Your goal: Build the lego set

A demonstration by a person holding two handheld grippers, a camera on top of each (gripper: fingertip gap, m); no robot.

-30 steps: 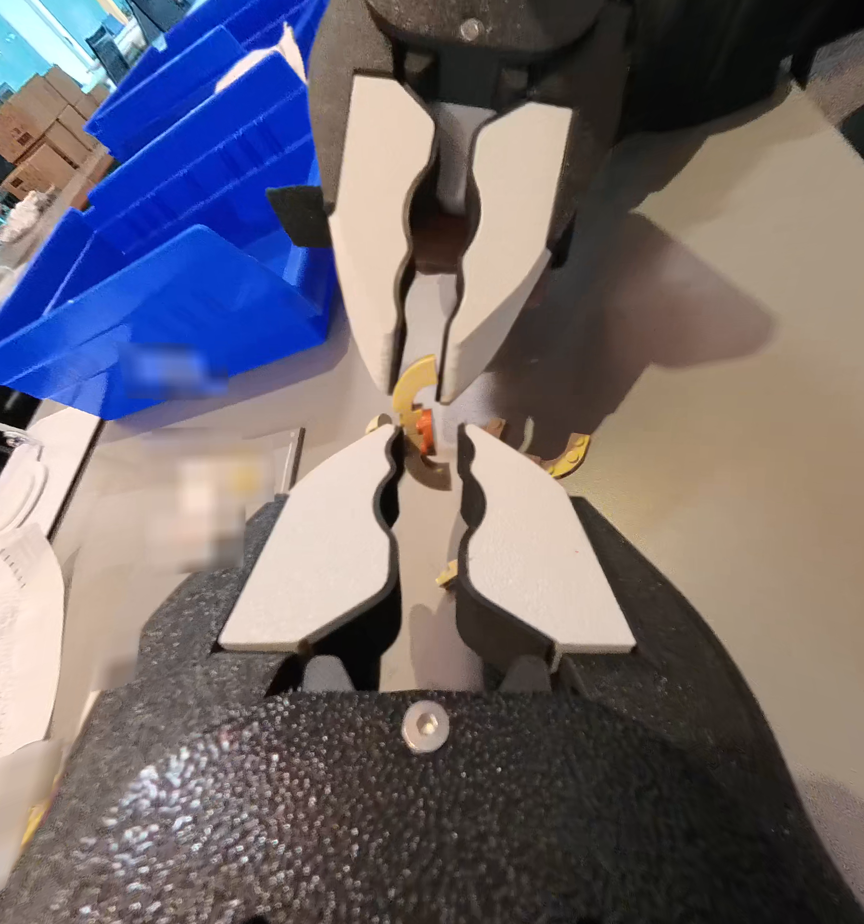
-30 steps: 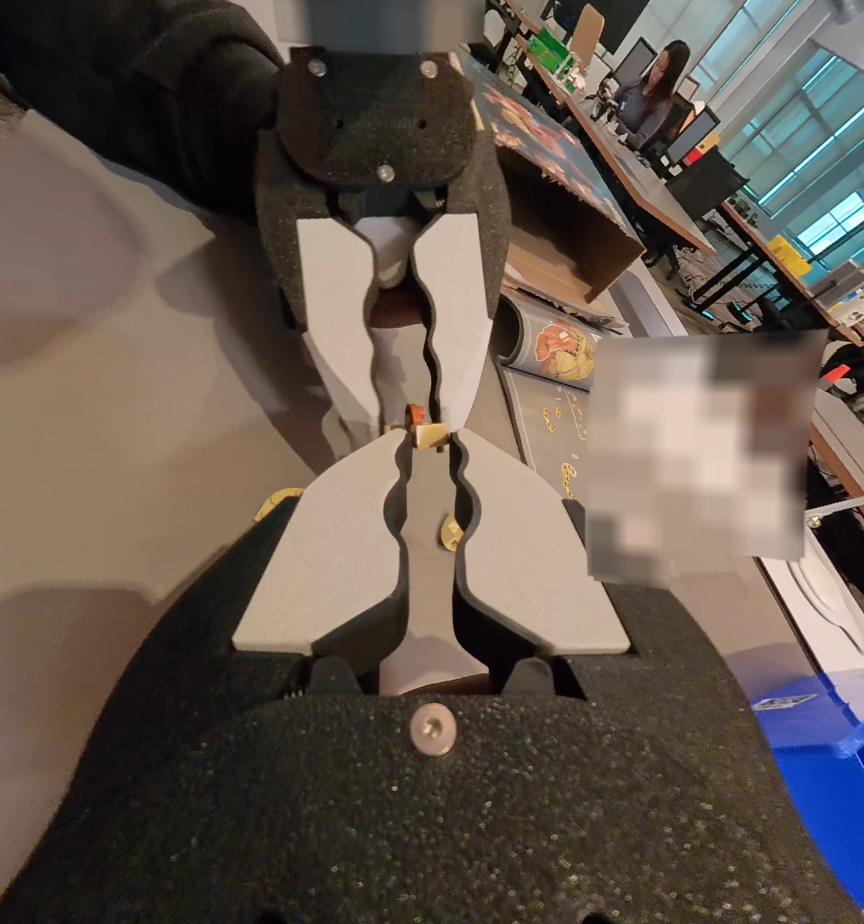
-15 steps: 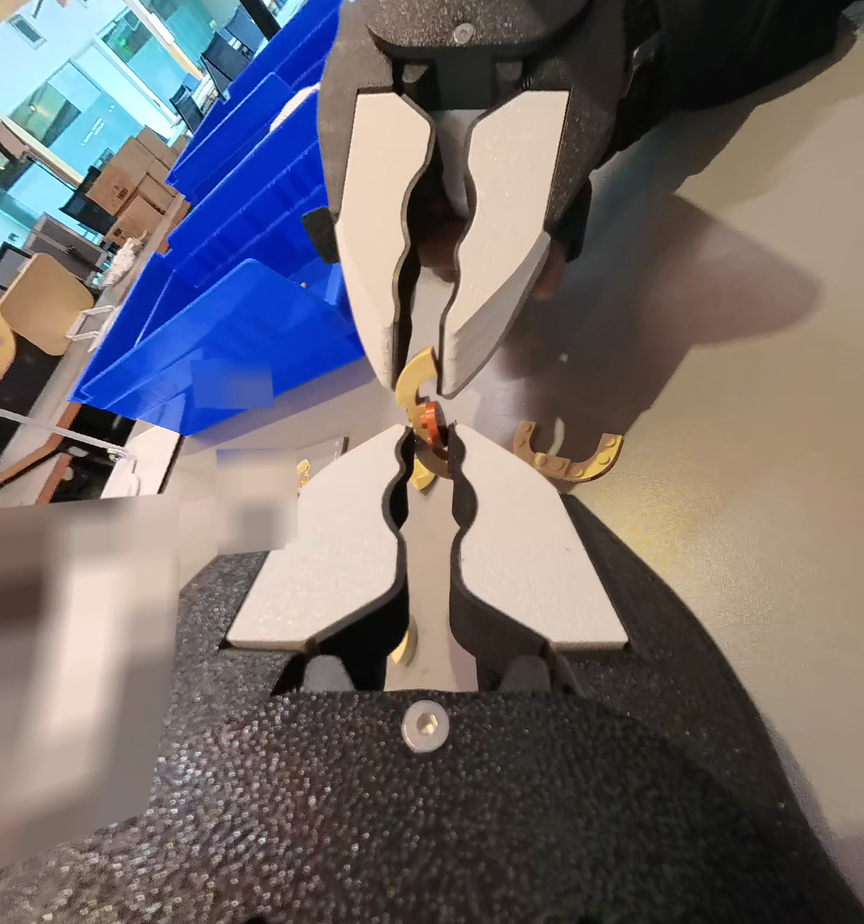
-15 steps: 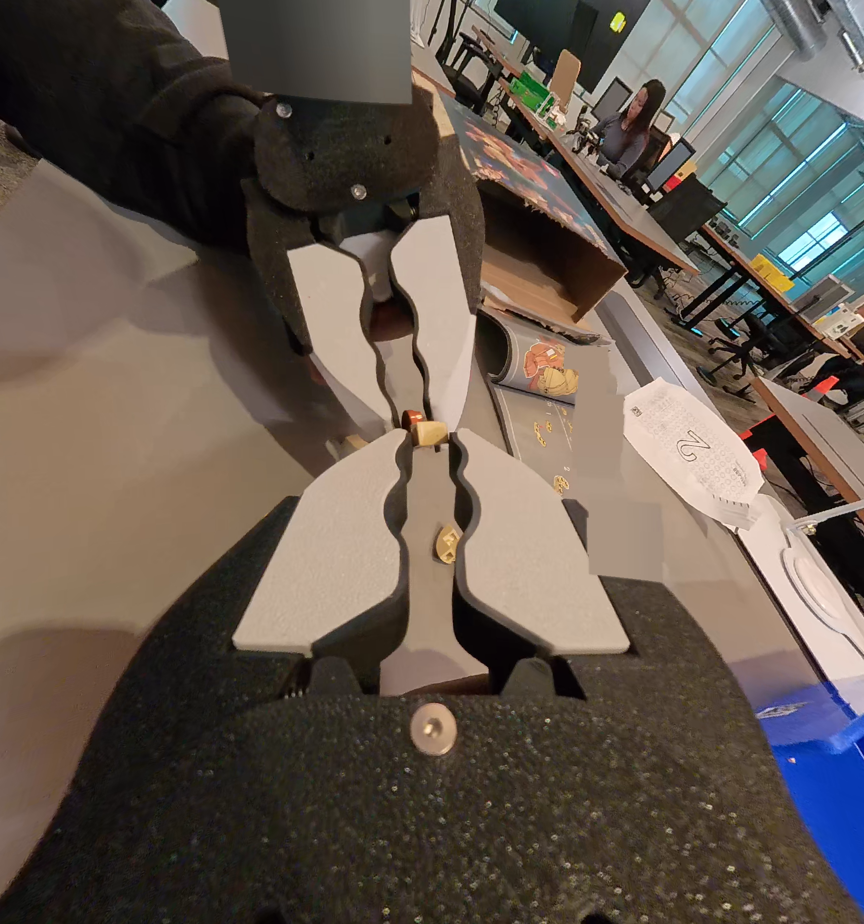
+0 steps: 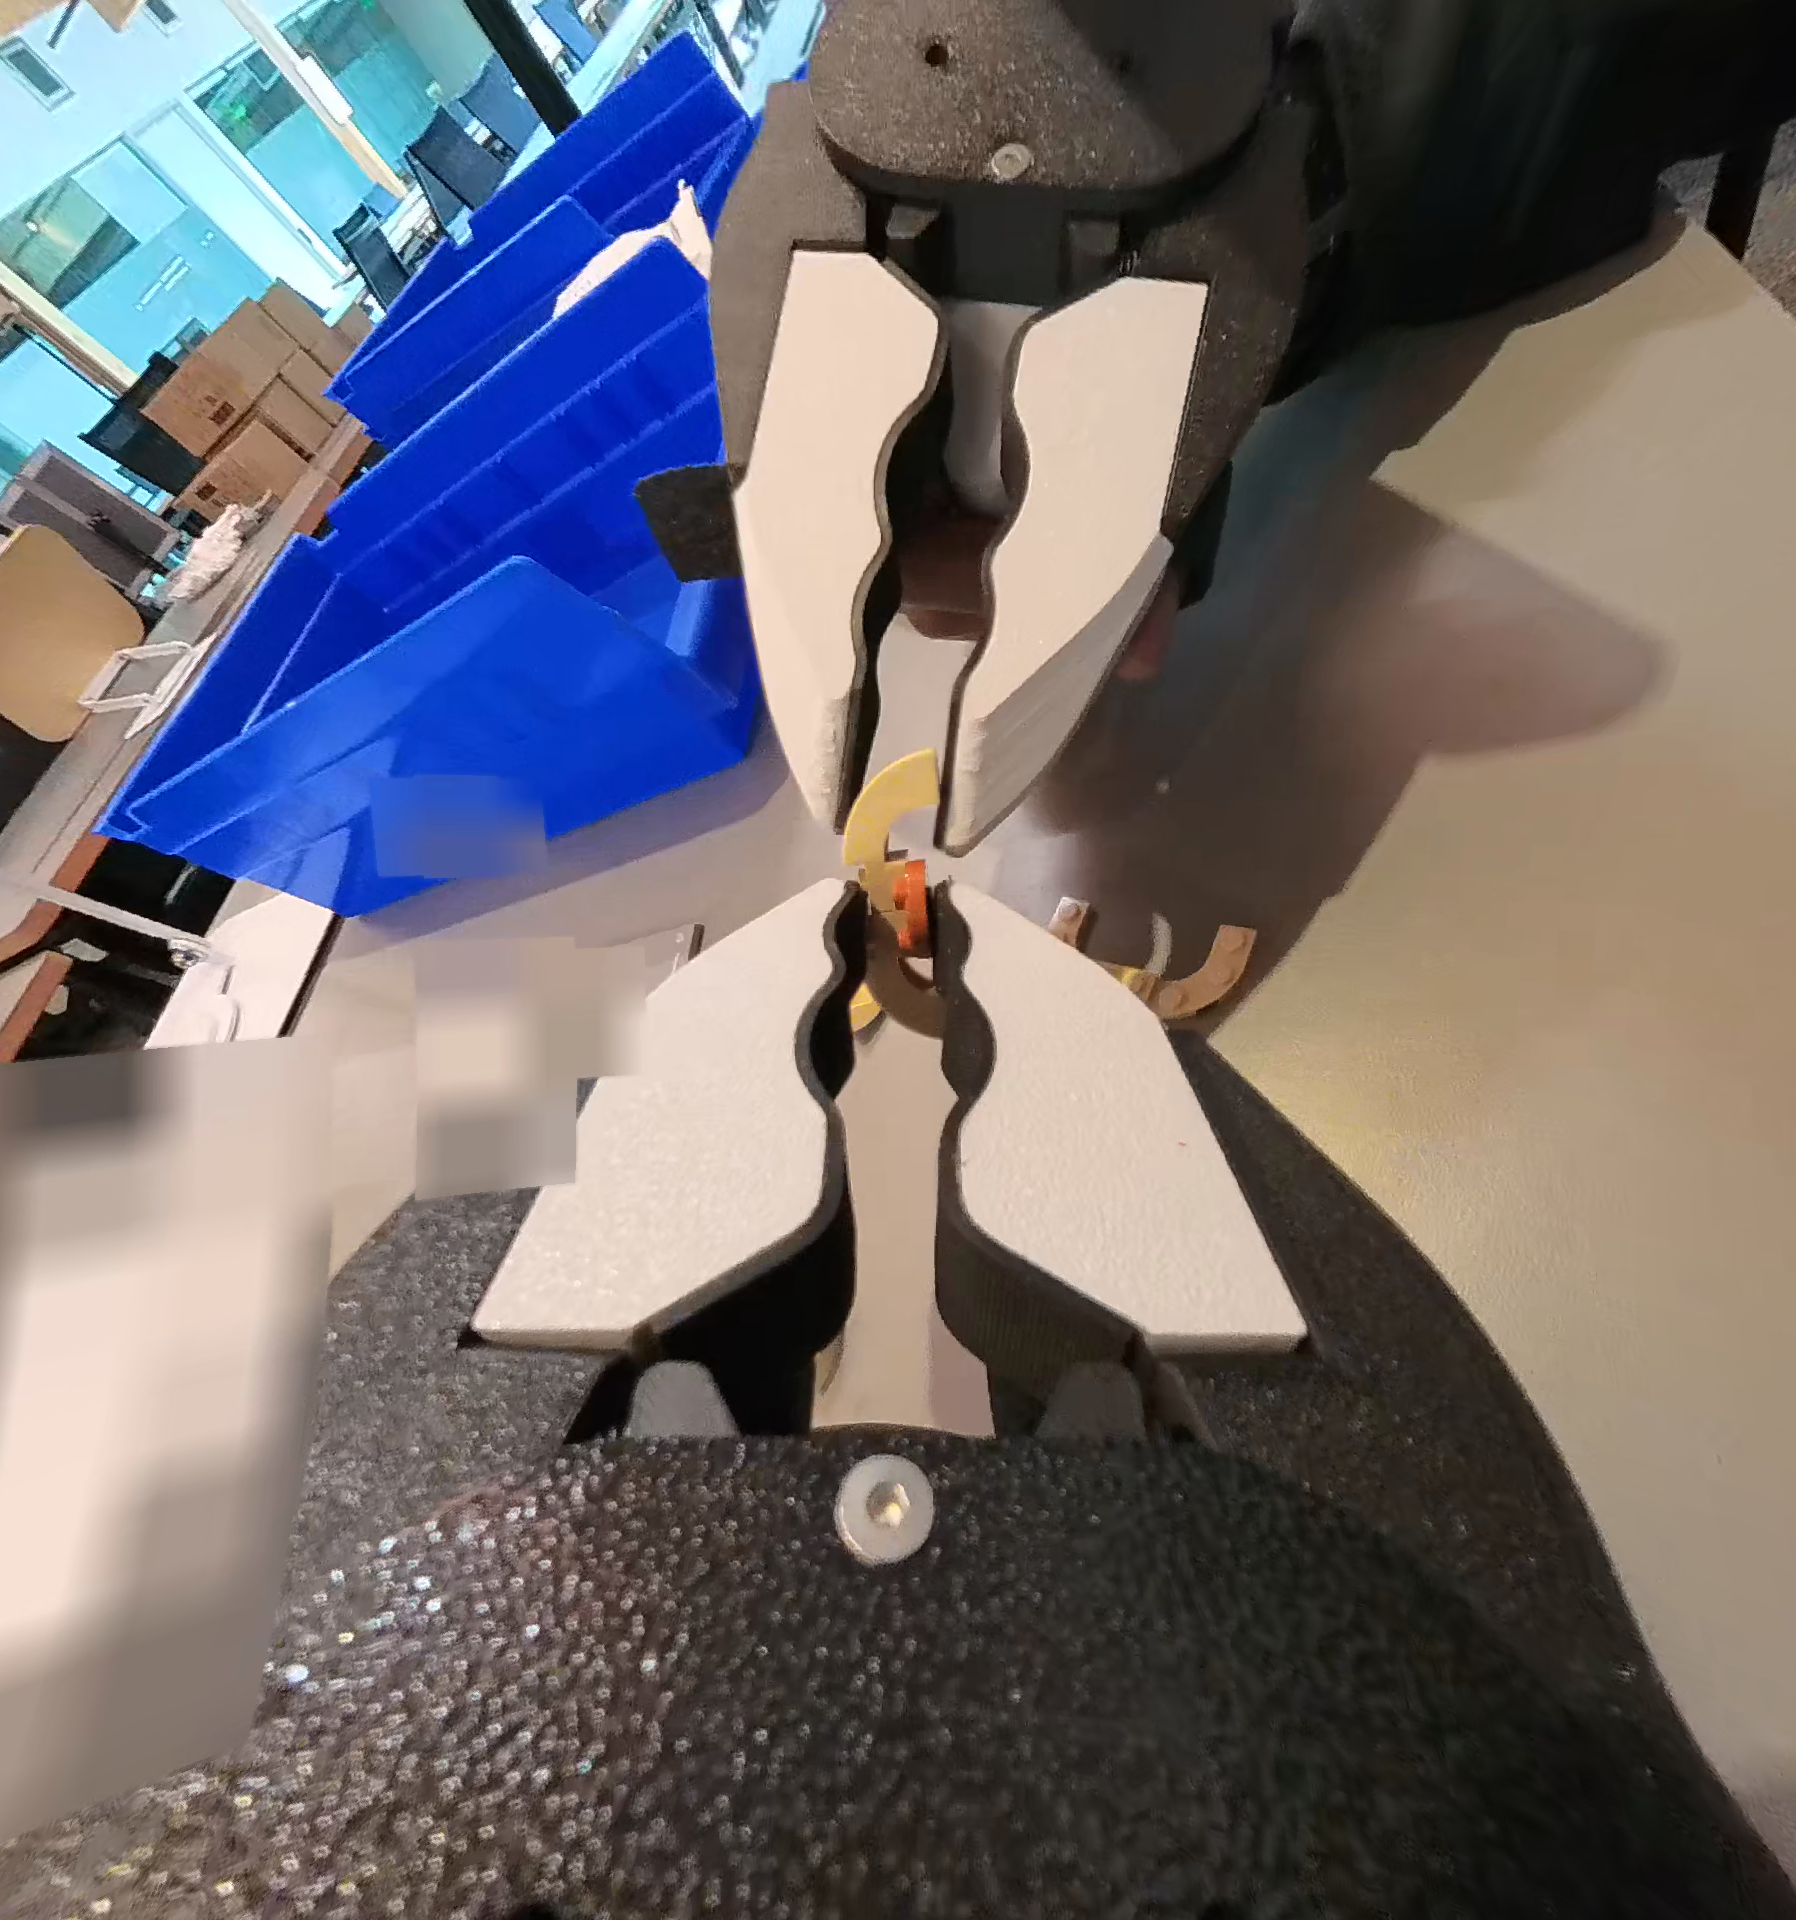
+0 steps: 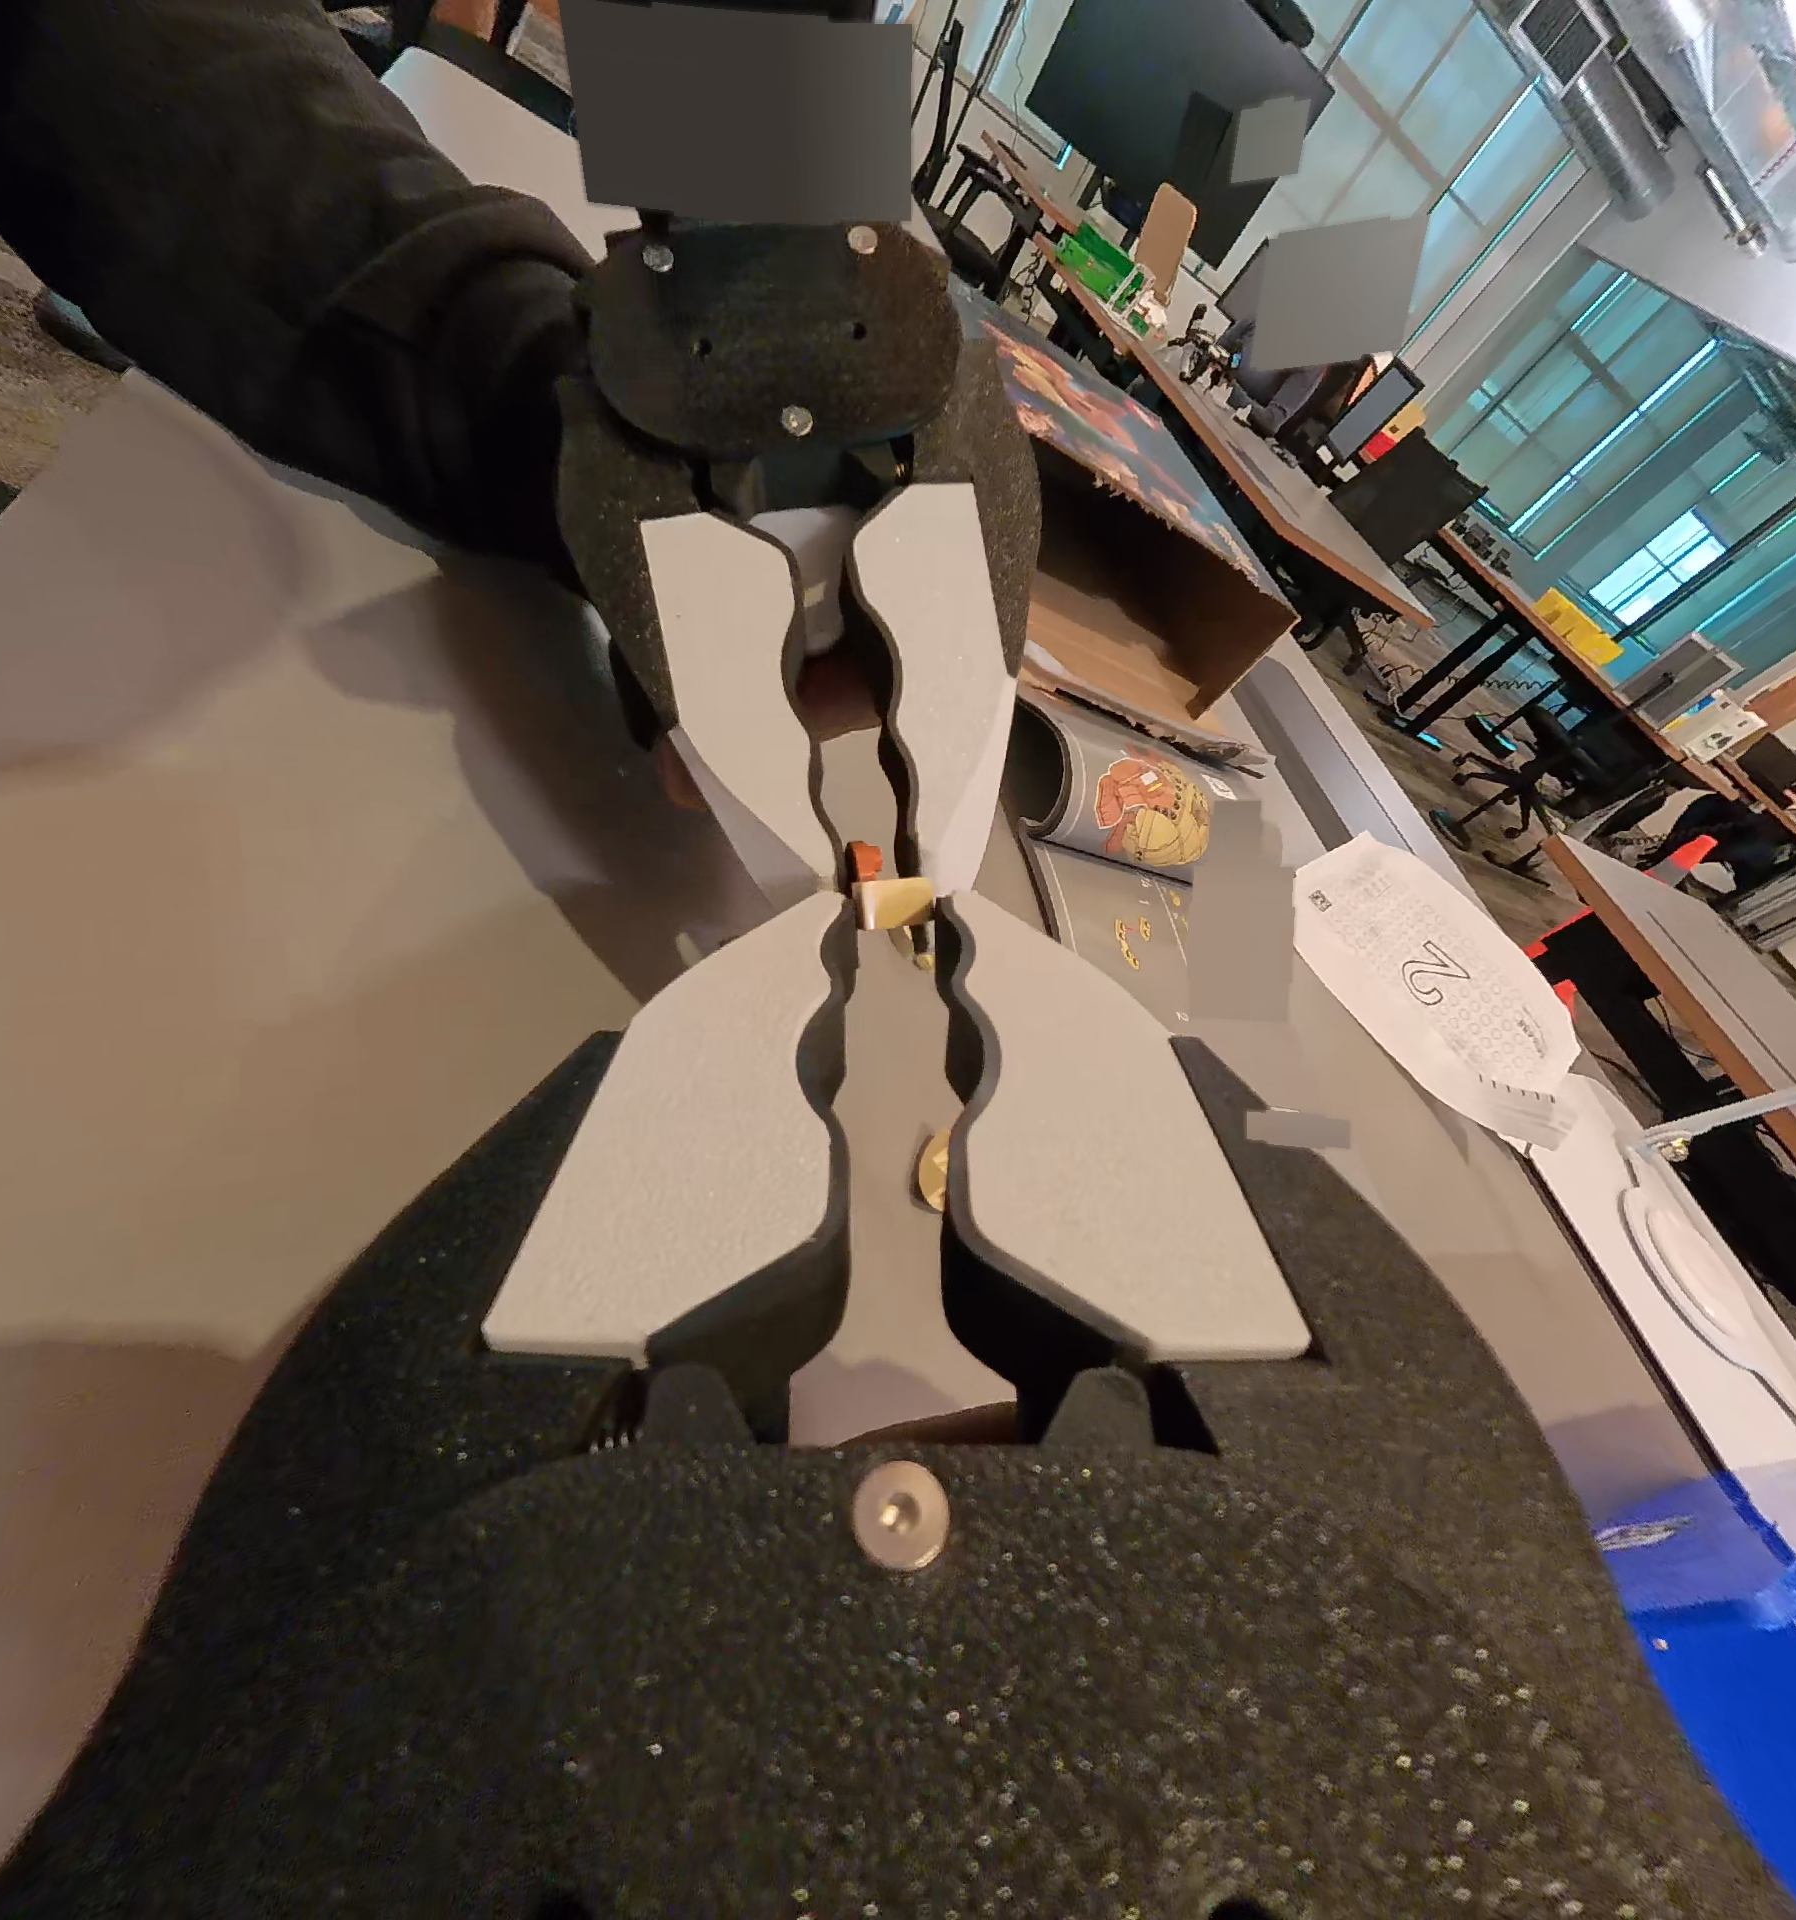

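Basically both tongs meet tip to tip above the desk (image 5: pixel 1496 727). Left tongs (image 5: pixel 896 914) clamp the orange round piece (image 5: pixel 912 906) with a tan arc; right tongs (image 6: pixel 892 902) clamp the yellow arc piece (image 5: pixel 886 808), probably bracing both for joining. Spare tan arcs (image 5: pixel 1200 977) lie just right.

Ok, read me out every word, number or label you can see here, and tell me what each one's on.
I don't quote writing; here is what bears it.
White paper bag: one large printed character, fine print and a square code.
Open booklet: tiny print beside part drawings, too small to read.
Cardboard box: printed artwork on the lid, nothing legible.
Blue bins: front label blurred over, unreadable.
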